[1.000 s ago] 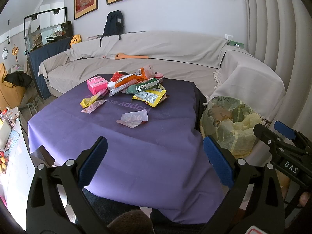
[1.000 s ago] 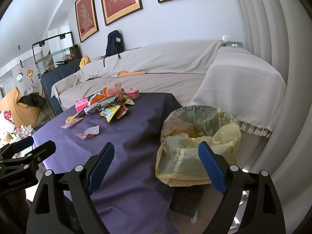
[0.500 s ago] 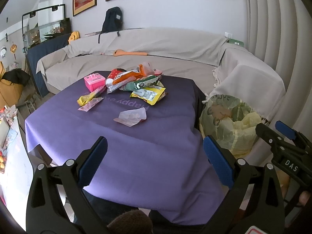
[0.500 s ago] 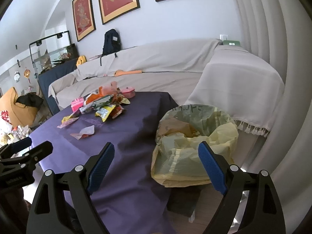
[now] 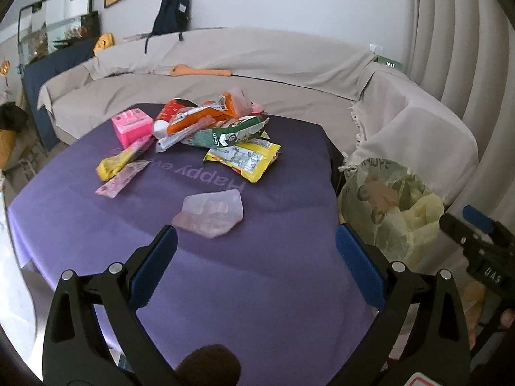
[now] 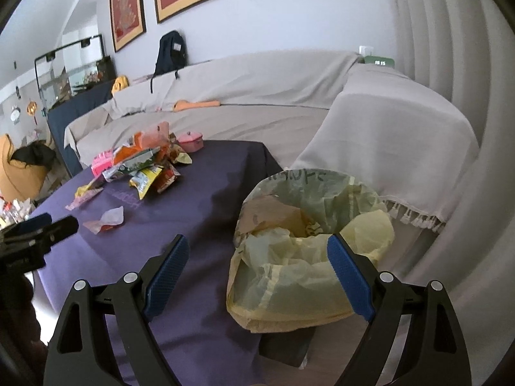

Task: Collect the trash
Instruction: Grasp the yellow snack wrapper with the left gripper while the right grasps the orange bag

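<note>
Purple cloth covers the surface point(image 5: 257, 273), w/ wrappers heaped toward its far side. Nearest piece is a pale pink wrapper point(image 5: 210, 214), lying alone, apart from the pile. Behind it sit a yellow packet point(image 5: 248, 157), a green packet point(image 5: 230, 133), an orange packet point(image 5: 199, 117), and to the left a pink box point(image 5: 132, 125) plus a yellow stick pack point(image 5: 120, 160) and a pink sachet point(image 5: 120, 178).

Left gripper point(image 5: 256, 246) has its jaws spread wide, nothing between them. Vs. a sec ago, the left view has closed in: the pale pink wrapper, then mid-surface, now lies just ahead of the left blue pad point(image 5: 154, 267). So the left gripper has moved fwd and down toward it, which likely makes that wrapper the first pick.

Right gripper point(image 6: 257, 257) is also wide open and empty. It hangs over the near rim of the trash bag point(image 6: 309, 257), a yellowish liner beside the surface's right edge w/ some paper already inside. The right view has also drawn nearer the bag over the last sec, though less so.

Judgement: collection is barely begun; every visible wrapper is on the cloth, none gripped. Thin film lying flat may be hard to pinch w/o snagging the cloth.
</note>
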{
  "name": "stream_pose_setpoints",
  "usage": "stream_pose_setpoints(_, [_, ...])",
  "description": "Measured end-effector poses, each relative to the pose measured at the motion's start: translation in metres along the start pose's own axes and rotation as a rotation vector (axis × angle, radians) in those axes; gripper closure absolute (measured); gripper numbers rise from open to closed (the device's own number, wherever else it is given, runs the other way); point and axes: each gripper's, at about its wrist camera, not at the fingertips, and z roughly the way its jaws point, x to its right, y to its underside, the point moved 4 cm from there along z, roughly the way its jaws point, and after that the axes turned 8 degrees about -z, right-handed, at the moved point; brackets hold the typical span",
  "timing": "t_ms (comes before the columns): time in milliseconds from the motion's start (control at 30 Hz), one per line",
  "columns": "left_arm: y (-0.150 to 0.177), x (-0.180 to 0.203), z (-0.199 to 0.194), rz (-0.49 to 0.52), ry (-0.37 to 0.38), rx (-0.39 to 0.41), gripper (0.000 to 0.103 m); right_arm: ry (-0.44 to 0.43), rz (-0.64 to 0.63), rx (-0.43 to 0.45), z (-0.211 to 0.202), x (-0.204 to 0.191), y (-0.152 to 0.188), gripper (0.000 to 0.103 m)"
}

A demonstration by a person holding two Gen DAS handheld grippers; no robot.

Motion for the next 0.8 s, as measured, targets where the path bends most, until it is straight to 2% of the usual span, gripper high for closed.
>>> stream_pose_setpoints(133, [-0.012, -0.01, 0.017, 0.015, 0.059, -0.017, 0.009, 0.002, -0.024, -0.025, 0.019, -0.008, -0.006, 0.019])
stream_pose_setpoints(233, [-0.021, -0.019, 0.027, 0.063, 0.029, 0.004, 0.009, -0.01, -0.034, -0.043, 0.033, -0.015, -0.011, 0.019])
stream_pose_setpoints(333, [-0.029, -0.031, 0.036, 0.087, 0.03, -0.026, 0.009, -0.009, -0.047, -0.057, 0.046, -0.021, -0.015, 0.019])
stream_pose_setpoints(467, [-0.043, -0.059, 0.038, 0.072, 0.044, -0.018, 0.009, -0.015, -0.053, -0.071, 0.06, -0.028, -0.02, 0.019])
stream_pose_setpoints(533, [-0.051, -0.076, 0.037, 0.034, 0.086, -0.018, 0.01, -0.023, -0.061, -0.075, 0.066, -0.033, -0.021, 0.019])
stream_pose_setpoints(600, [-0.054, -0.09, 0.04, 0.017, 0.122, -0.035, 0.018, -0.035, -0.073, -0.077, 0.07, -0.037, -0.022, 0.019])
stream_pose_setpoints(667, [-0.054, -0.101, 0.043, 0.011, 0.13, -0.041, 0.021, -0.048, -0.084, -0.088, 0.075, -0.042, -0.022, 0.019])
stream_pose_setpoints(733, [-0.05, -0.107, 0.045, 0.02, 0.183, -0.065, 0.021, -0.066, -0.089, -0.094, 0.077, -0.045, -0.022, 0.019])
stream_pose_setpoints(800, [-0.041, -0.098, 0.049, 0.074, 0.252, -0.117, 0.022, -0.069, -0.095, -0.097, 0.077, -0.047, -0.021, 0.019])
